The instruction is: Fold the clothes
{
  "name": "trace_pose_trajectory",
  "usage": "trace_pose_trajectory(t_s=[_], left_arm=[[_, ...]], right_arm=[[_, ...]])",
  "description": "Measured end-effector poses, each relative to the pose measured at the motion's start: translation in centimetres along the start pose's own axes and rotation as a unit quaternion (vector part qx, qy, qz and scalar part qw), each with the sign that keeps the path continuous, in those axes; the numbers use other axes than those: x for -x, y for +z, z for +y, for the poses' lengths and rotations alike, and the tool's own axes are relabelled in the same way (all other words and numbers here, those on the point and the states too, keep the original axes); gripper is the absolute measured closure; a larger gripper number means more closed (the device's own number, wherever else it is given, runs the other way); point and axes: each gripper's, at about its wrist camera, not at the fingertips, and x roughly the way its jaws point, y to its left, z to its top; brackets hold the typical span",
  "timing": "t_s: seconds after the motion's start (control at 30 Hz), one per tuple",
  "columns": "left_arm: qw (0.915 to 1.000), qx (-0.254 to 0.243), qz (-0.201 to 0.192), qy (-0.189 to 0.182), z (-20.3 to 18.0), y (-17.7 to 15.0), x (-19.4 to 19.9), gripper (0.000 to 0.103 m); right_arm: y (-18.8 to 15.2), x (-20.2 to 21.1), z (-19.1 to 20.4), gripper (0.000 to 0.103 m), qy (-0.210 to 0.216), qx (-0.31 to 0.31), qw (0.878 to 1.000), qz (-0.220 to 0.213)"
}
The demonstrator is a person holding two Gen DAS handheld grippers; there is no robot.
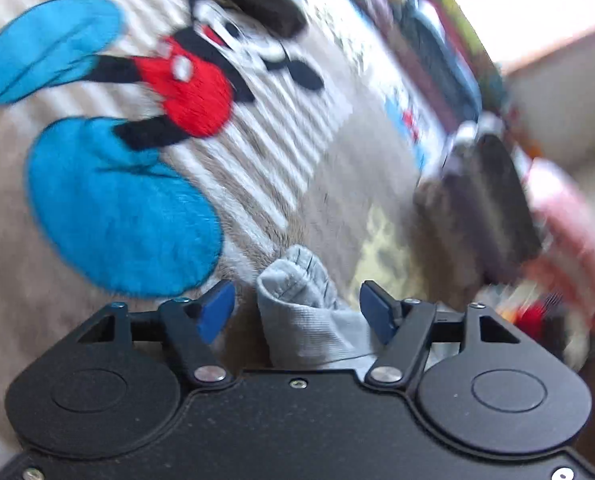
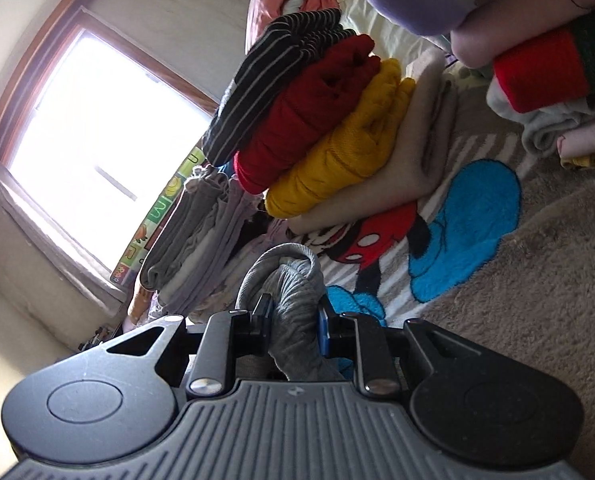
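Between the blue pads of the left gripper (image 1: 297, 312) a bunched grey ribbed-cotton garment (image 1: 309, 312) stands loose, pads apart and not pressing; the right gripper (image 2: 293, 320) is clenched on that grey cloth, running straight ahead over the cartoon-mouse rug (image 2: 477, 280).

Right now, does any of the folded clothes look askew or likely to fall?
Yes. The stack of folded clothes leans: the striped dark garment on top and the red one overhang the yellow sweater and beige piece below. It could slide, though the tilted camera may exaggerate this. Nothing looks spilled or damaged.
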Motion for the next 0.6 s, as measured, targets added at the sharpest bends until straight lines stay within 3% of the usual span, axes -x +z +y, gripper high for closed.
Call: trace_pose_trajectory(t_s=[0.07, 0.13, 0.2, 0.3, 0.47, 0.6], left_arm=[[0.9985, -0.047, 0.017, 0.020, -1.1, 0.3, -0.8, 0.054], [0.9946, -0.094, 0.026, 0.036, -2.1, 0.1, -1.3, 0.093], [0.9929, -0.112, 0.025, 0.033, -2.1, 0.0, -1.2, 0.096], [0.9925, -0.115, -0.035, -0.022, -1.2, -0.8, 2.3, 0.097], [0.9849, -0.115, -0.118, -0.052, 1.1, -2.2, 7.8, 0.097], [0.9806, -0.092, -0.160, -0.067, 4.0, -2.1, 11.6, 0.099]], right_arm=[[0.0, -0.3, 0.0, 0.080, -0.001, 0.002, 1.000, 0.004], [0.0, -0.4, 0.0, 0.080, 0.001, 0.002, 1.000, 0.006], [0.0, -0.6, 0.1, 0.080, 0.004, 0.004, 1.000, 0.010], [-0.1, -0.4, 0.3, 0.080, 0.011, 0.007, 1.000, 0.012], [-0.1, 0.7, 0.6, 0.080, 0.034, -0.004, 0.999, 0.019], [-0.8, 2.2, 1.0, 0.080, 0.064, -0.029, 0.997, 0.034]])
